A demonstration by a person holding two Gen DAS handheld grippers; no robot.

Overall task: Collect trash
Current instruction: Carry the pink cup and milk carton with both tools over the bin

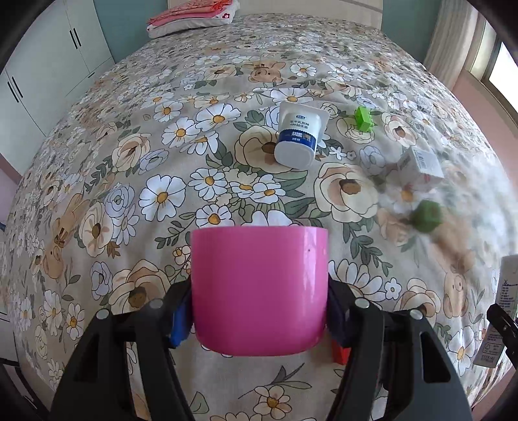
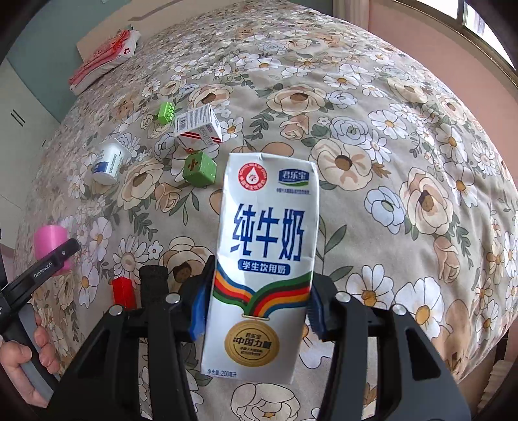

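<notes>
Bed (image 1: 226,81) under floral cover; folded bedding (image 1: 191,16) at its far edge; white wardrobe (image 1: 48,64) left; sunlit window (image 1: 498,68) right.

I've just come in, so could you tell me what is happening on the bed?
A person is collecting trash with two handheld grippers. The left gripper is shut on a pink cup; the right gripper is shut on a milk carton. On the floral bedspread lie a yogurt cup, a small box and two green items.
</notes>
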